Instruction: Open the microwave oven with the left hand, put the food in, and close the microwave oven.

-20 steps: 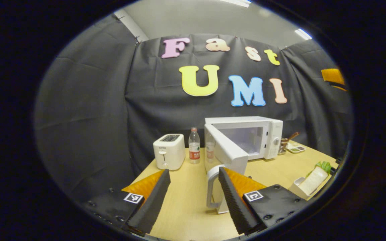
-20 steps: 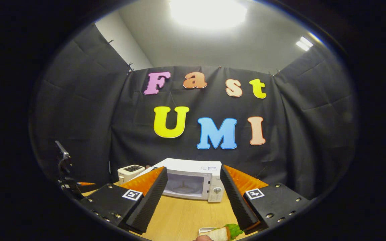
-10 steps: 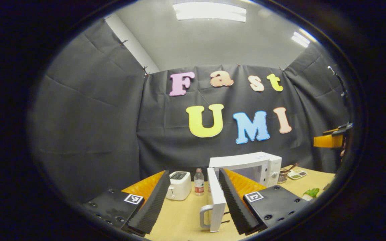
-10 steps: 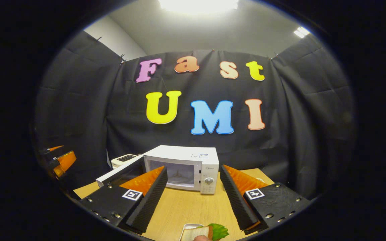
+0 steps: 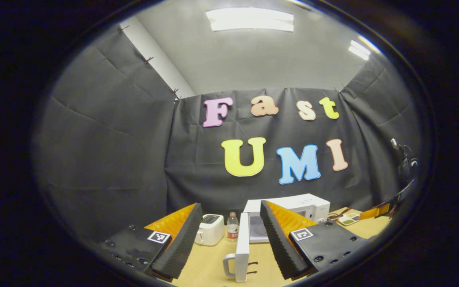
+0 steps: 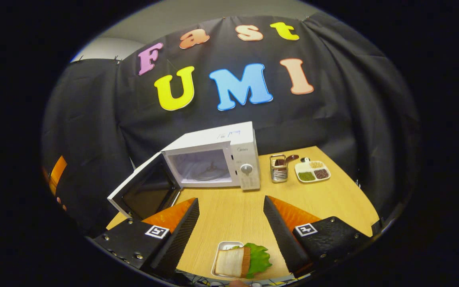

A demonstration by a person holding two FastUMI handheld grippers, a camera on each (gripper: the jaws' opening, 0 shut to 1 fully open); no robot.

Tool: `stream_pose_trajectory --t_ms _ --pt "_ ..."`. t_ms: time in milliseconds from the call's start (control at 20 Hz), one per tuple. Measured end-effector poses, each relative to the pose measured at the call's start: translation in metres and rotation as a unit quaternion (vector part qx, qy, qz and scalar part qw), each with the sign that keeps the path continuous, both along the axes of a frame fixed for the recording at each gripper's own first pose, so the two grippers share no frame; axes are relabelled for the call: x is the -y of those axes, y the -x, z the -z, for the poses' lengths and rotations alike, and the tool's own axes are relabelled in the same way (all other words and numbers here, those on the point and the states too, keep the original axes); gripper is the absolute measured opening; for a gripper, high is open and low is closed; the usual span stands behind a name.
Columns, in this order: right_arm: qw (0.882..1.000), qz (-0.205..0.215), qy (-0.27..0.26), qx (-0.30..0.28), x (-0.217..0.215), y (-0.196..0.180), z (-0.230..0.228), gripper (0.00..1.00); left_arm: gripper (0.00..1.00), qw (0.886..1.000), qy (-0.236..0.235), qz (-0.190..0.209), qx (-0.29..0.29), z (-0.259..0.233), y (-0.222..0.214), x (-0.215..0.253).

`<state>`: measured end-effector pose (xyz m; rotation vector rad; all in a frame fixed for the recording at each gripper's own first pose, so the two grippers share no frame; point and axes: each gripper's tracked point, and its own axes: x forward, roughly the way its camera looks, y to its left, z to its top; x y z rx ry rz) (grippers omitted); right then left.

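1. Right gripper view, bottom of frame: the right gripper (image 6: pixel 231 227) has its fingers spread apart, holding nothing, each bearing a small square black-and-white marker.
2. Between and just below them, at the bottom centre, a sandwich (image 6: pixel 240 261) with a lettuce leaf lies in a small white tray (image 6: pixel 224 246) on the wooden table (image 6: pixel 333 199).
3. Mid-frame, the white microwave oven (image 6: pixel 217 157) stands with its door (image 6: pixel 144 193) swung wide to the left; a glass turntable shows inside. Small writing on its front and top is too fine to read.
4. Right of it stand a wire utensil holder (image 6: pixel 279 168) and a divided dish (image 6: pixel 312 170).
5. Left gripper view, bottom: the left gripper (image 5: pixel 229 239) is likewise spread, gripping nothing; the door's edge with its handle (image 5: pixel 229 266) stands between the fingers.
6. Beyond sit a white toaster (image 5: pixel 211 229) and a water bottle (image 5: pixel 232 227), label unreadable.
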<state>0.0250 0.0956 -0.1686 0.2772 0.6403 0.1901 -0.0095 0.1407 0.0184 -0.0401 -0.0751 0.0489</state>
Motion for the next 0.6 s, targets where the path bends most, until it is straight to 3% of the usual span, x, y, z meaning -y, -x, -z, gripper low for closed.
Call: stream_pose_trajectory --t_ms 350,600 --pt "0.994 -0.027 -0.028 -0.104 0.009 0.022 0.067 0.99 0.95 1.0 0.018 -0.017 -0.015 0.003 0.008 0.008" --pt "0.985 -0.034 -0.047 -0.161 0.016 0.036 0.103 0.99 0.95 1.0 0.002 -0.022 -0.018 0.001 0.015 0.018"
